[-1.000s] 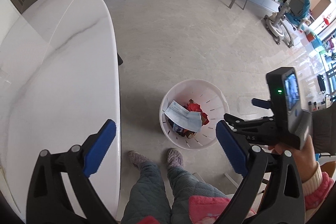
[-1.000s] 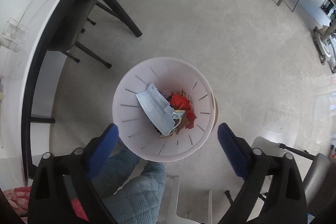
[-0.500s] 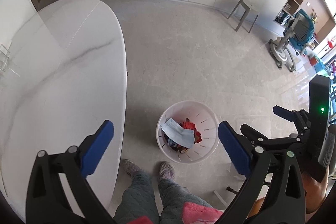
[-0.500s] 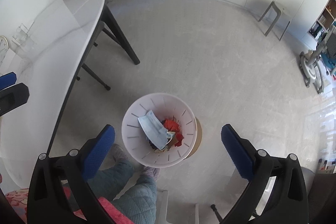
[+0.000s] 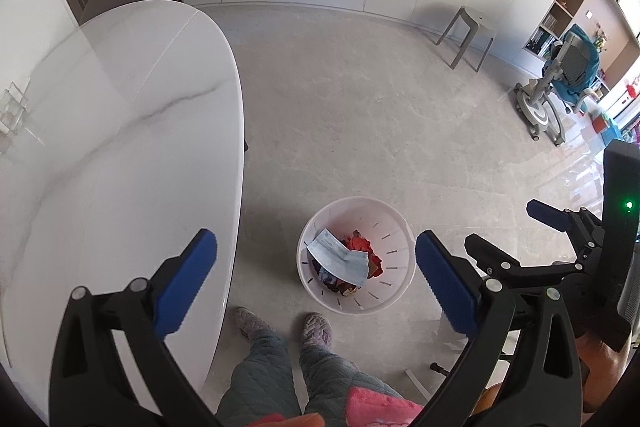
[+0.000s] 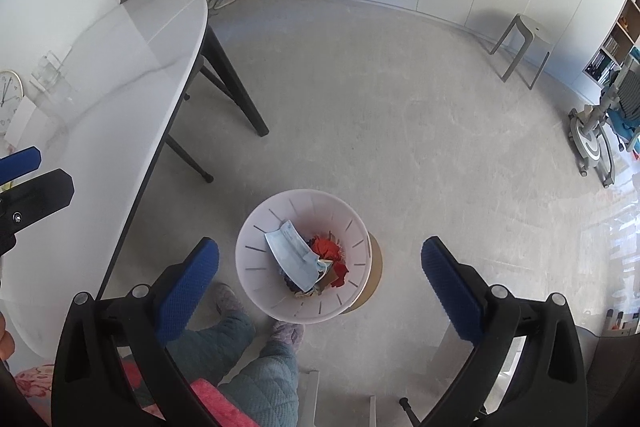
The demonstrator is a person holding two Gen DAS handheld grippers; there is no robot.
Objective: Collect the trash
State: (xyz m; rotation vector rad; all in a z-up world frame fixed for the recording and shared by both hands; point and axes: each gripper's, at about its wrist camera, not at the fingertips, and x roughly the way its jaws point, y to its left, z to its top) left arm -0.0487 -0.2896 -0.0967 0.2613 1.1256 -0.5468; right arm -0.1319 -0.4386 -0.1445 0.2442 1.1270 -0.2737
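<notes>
both tongs, left tongs [image 5: 316,281] and right tongs [image 6: 320,281], are hanging released and empty above the bin [image 6: 256,259] holding a face mask [image 6: 294,259] on the floor.

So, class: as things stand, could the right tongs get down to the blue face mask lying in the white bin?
Probably yes. The right tongs stand open and empty above the bin, and the mask lies on top of the other rubbish with nothing over it.
</notes>
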